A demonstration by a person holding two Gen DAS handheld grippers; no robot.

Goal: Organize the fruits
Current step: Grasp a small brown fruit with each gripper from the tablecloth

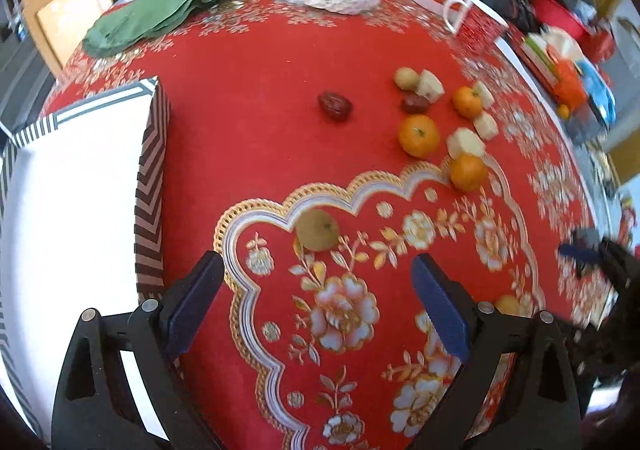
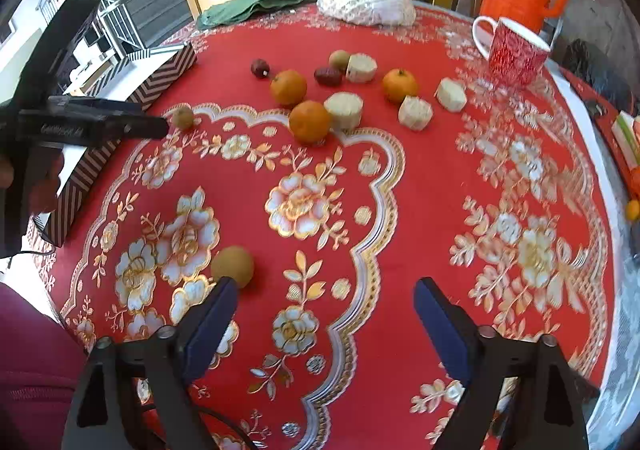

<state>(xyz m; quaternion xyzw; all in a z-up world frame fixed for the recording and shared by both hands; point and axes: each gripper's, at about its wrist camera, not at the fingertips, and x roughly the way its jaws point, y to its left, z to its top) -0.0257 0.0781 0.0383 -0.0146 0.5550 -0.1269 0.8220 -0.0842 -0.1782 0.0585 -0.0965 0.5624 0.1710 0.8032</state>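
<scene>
While both grippers—left gripper (image 1: 316, 290) and right gripper (image 2: 324, 306)—gape wide (empty), nothing's sorted; next, close on the brown fruit (image 2: 233, 265) near the table's front edge.

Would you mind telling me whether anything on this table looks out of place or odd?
Nothing looks spilled or damaged. The fruit is simply scattered loose on the red tablecloth rather than gathered: three oranges among pale cut chunks, and one brownish round fruit alone, apart from the cluster. The striped box holds no fruit that I can see.
</scene>
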